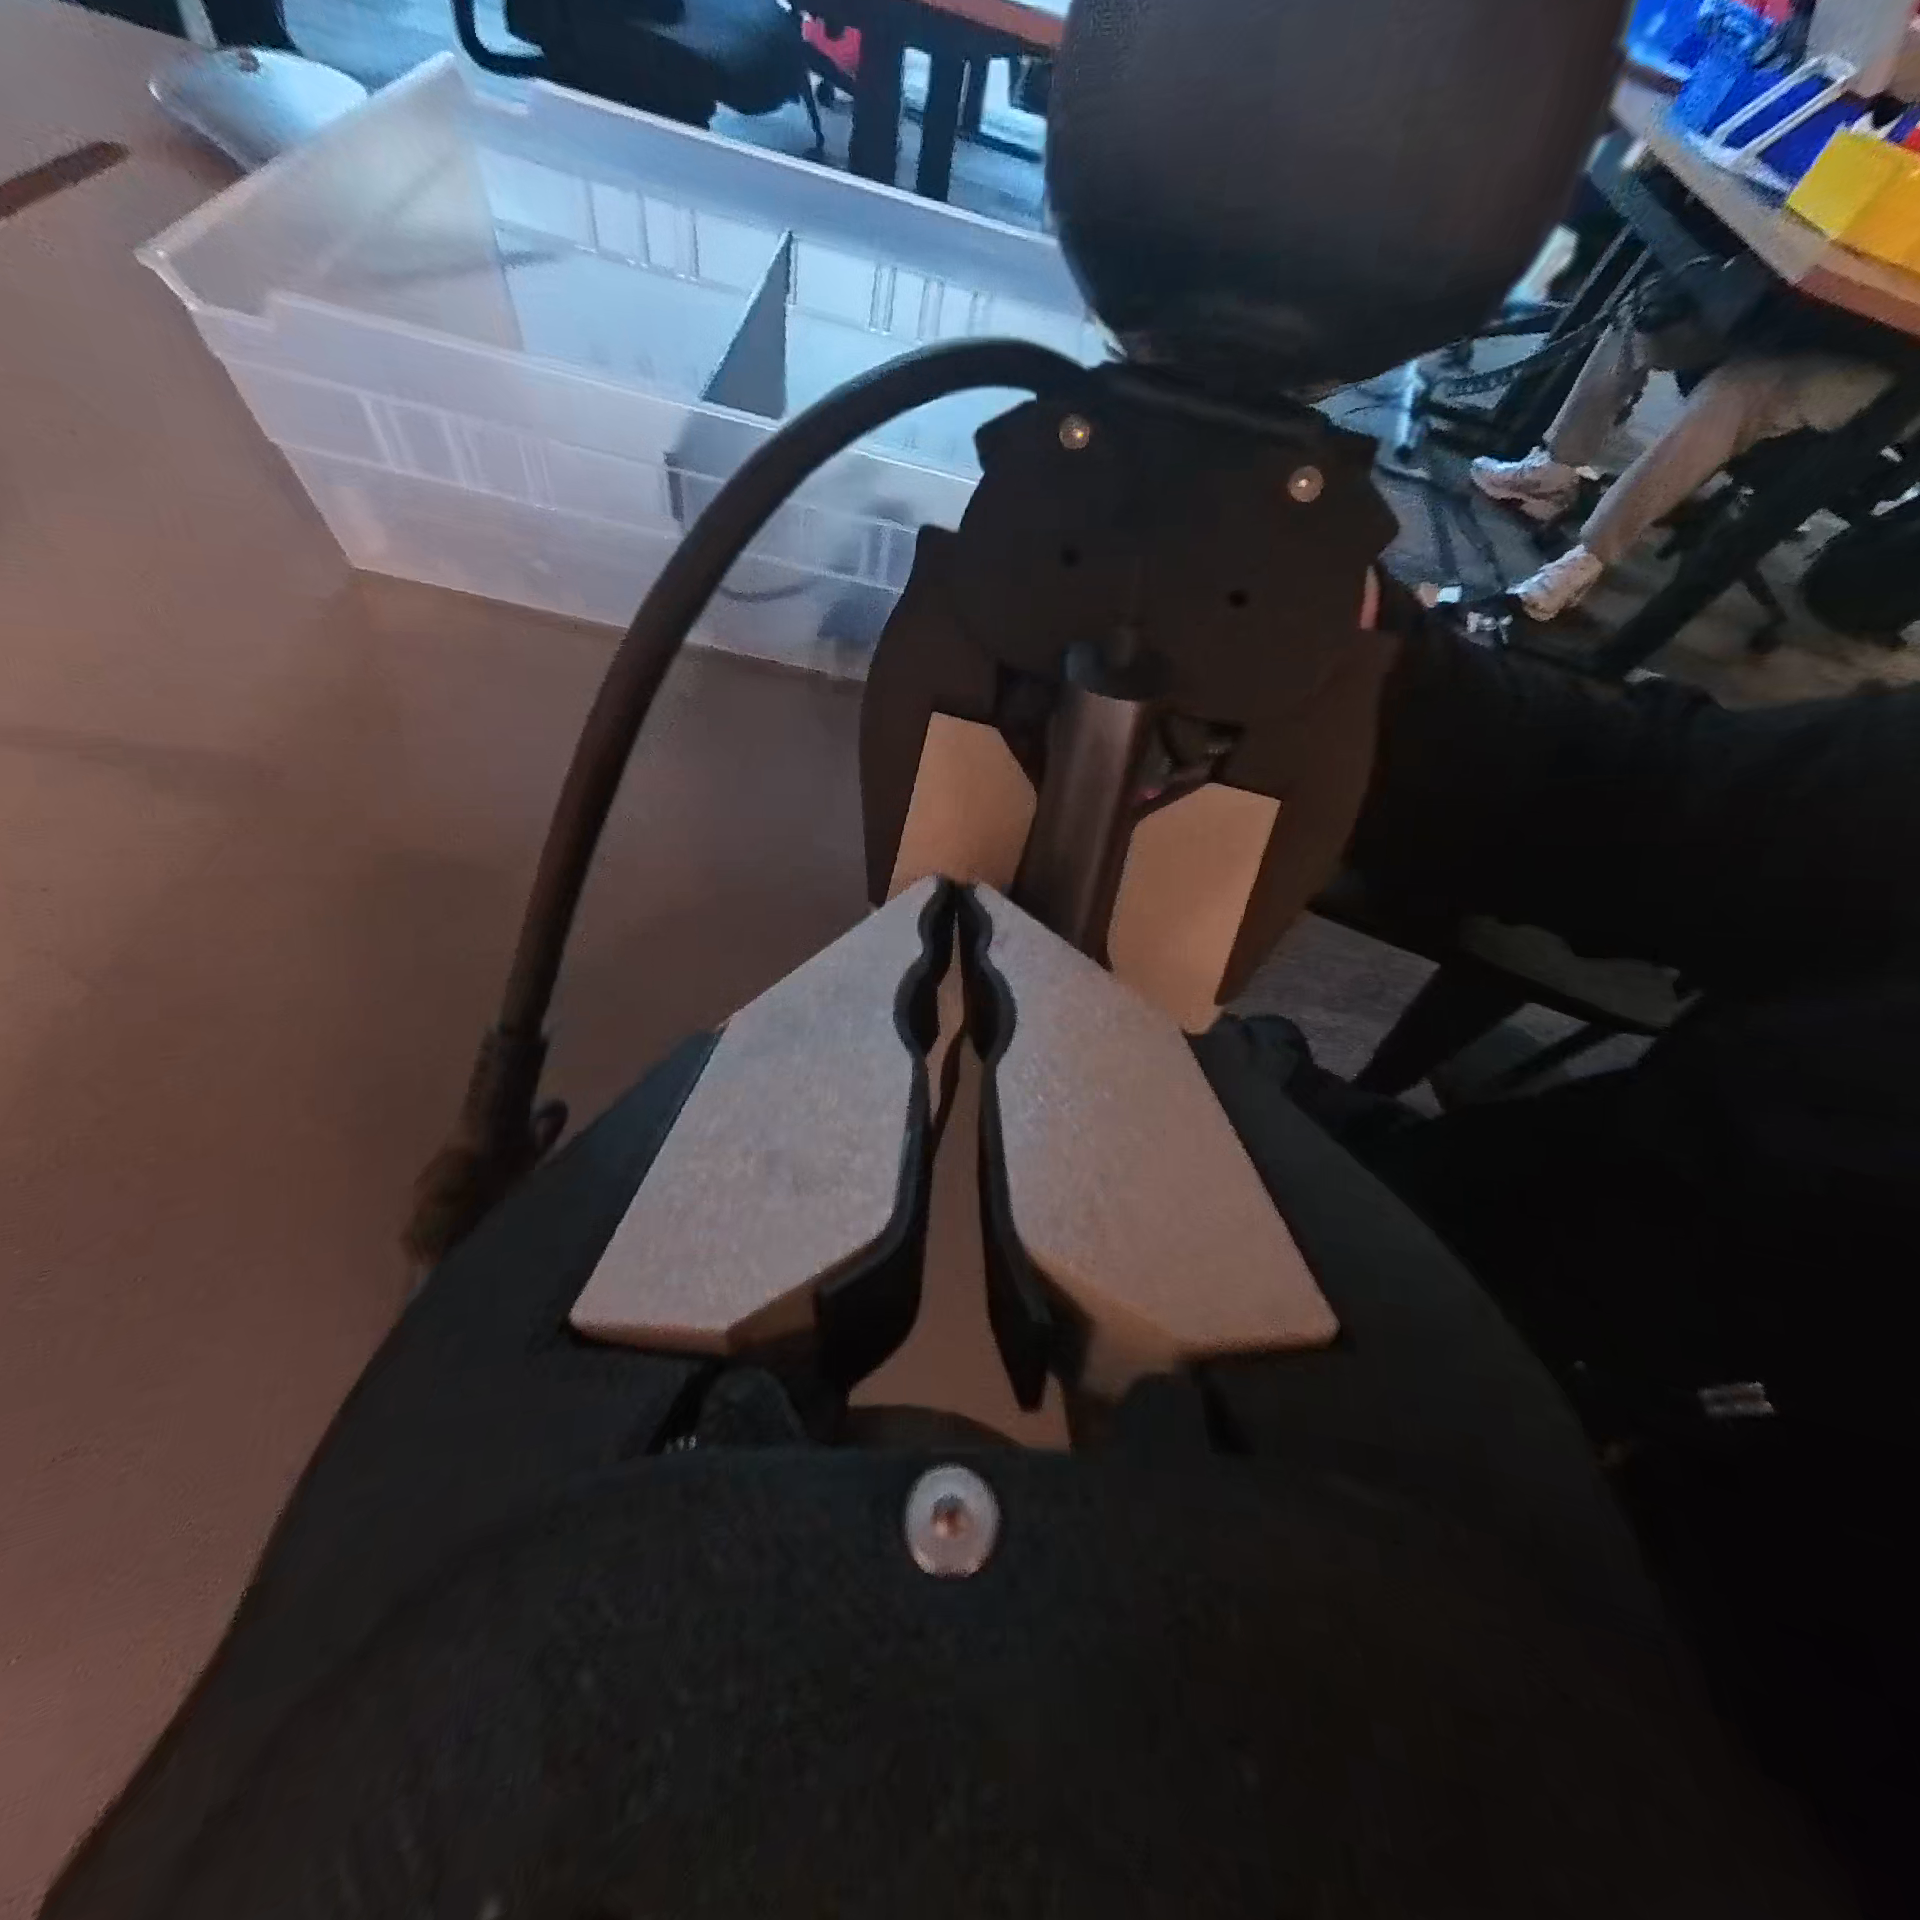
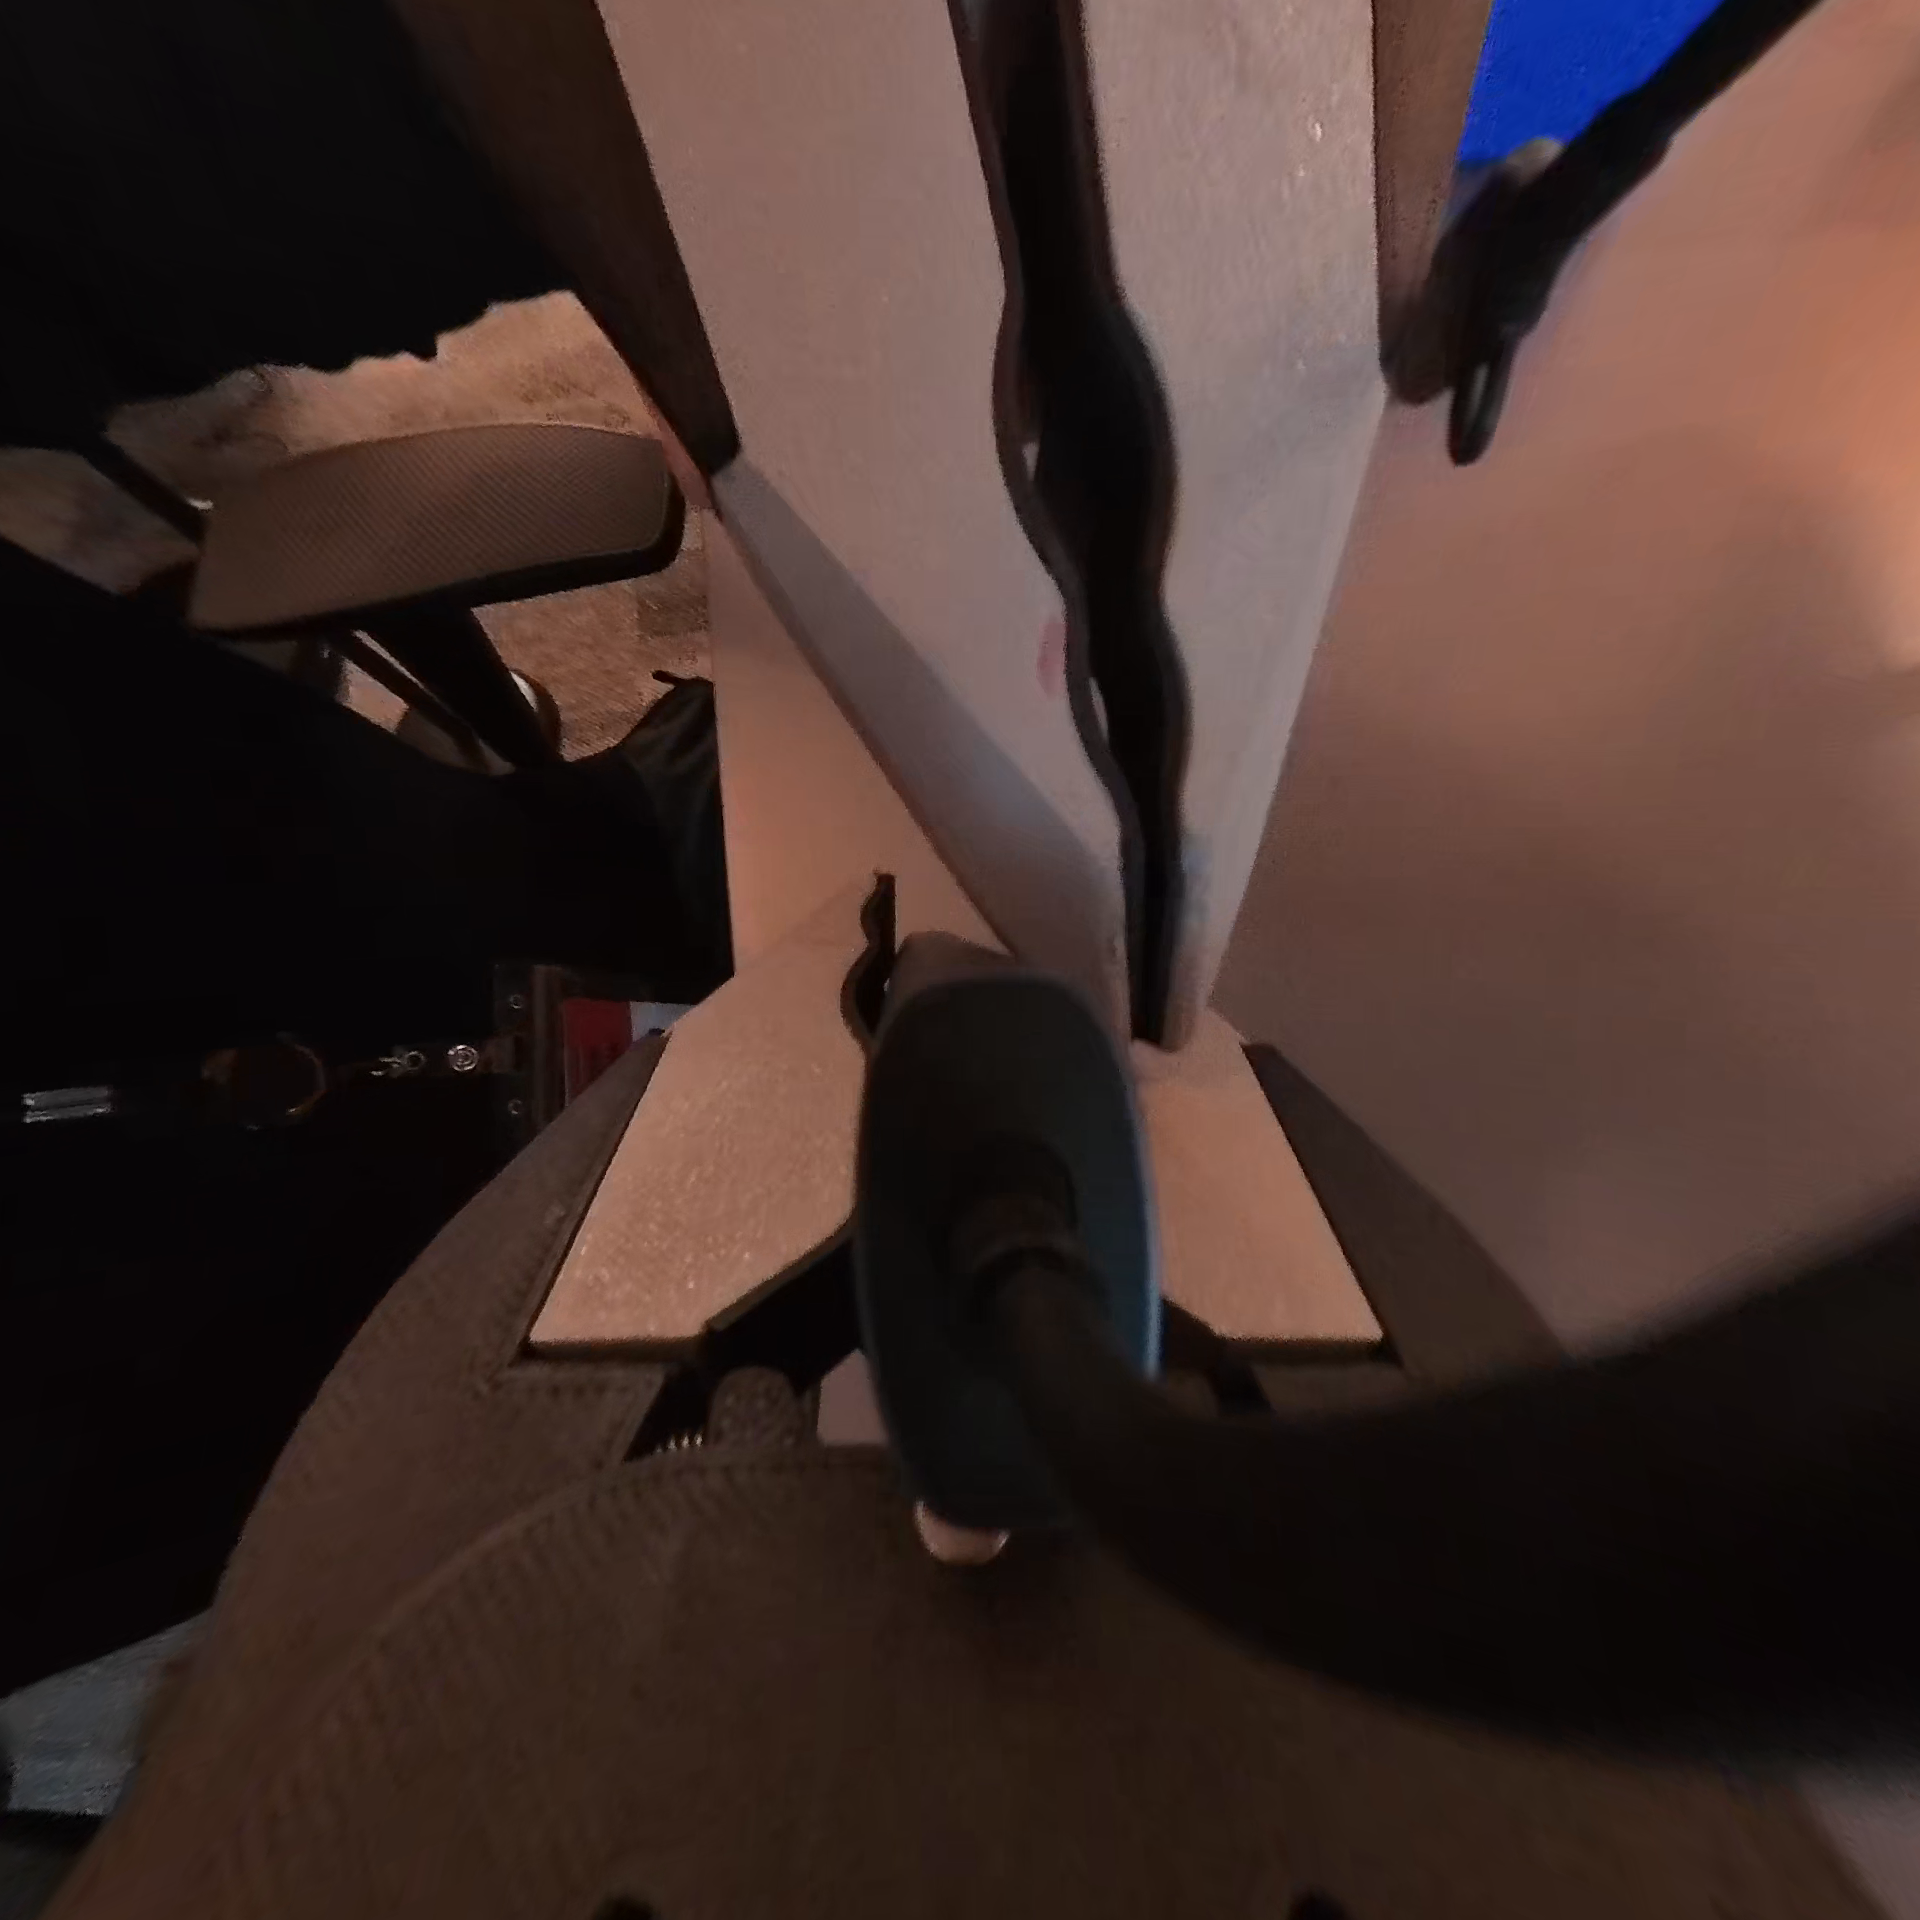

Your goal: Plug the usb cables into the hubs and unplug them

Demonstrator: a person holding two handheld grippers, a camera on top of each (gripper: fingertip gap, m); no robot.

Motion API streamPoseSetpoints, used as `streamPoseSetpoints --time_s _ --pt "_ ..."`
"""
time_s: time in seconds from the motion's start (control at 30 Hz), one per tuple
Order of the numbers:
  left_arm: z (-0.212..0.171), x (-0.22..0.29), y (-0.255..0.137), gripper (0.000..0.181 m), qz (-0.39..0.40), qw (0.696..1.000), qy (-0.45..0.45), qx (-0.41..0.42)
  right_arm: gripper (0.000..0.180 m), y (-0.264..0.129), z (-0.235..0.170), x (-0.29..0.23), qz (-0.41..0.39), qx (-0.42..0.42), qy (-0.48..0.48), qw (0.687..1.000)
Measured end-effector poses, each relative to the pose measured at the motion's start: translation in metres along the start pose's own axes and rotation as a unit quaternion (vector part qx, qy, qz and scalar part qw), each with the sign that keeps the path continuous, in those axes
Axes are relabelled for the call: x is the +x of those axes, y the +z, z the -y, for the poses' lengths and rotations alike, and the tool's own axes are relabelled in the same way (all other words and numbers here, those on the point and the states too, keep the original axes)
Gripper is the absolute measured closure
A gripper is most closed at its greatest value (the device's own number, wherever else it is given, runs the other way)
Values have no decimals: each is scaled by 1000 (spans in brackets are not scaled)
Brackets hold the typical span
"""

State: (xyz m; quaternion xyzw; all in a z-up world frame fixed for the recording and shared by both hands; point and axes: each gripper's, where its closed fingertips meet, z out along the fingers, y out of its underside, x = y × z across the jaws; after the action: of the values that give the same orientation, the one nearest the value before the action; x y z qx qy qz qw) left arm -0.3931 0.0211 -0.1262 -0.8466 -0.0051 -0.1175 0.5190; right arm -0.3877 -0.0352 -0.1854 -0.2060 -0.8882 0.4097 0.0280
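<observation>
My right gripper (image 1: 1081, 914) faces the left wrist camera and is shut on a slim grey hub (image 1: 1081, 800), held upright between its pads. In the right wrist view the hub (image 2: 997, 1195) looks dark blue-grey and sits between my right gripper's (image 2: 1018, 977) fingers. Its black cable (image 1: 665, 644) arcs up, left and down to a plug end (image 1: 478, 1122) beside my left gripper. My left gripper (image 1: 956, 888) is shut, with its tip touching or nearly touching the hub's end. It also shows in the right wrist view (image 2: 1143, 1008). I cannot tell if anything thin is pinched in it.
A clear plastic bin (image 1: 436, 395) with a dark divider stands on the brown table (image 1: 208, 831) behind the grippers. A chair armrest (image 2: 436, 520) and floor lie past the table edge. A seated person's legs (image 1: 1558, 499) and a desk with coloured boxes (image 1: 1849, 187) are at the far right. The grippers' ends are close to 7 cm from one another.
</observation>
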Motion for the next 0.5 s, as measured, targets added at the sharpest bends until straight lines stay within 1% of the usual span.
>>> streamPoseSetpoints --time_s 0.07,0.17,0.33,0.5 --pt "1 -7 -3 166 20 1000 -2 4 158 1 -3 4 -5 -5 4 1000" --pt "5 -14 -7 153 32 999 -12 20 158 1 -2 6 -1 1 11 1000" --pt "4 -17 -5 147 28 999 -26 30 158 3 4 -2 20 15 8 1000" --pt "5 -11 -2 153 6 999 -27 38 158 10 -2 -7 19 -9 -8 1000"
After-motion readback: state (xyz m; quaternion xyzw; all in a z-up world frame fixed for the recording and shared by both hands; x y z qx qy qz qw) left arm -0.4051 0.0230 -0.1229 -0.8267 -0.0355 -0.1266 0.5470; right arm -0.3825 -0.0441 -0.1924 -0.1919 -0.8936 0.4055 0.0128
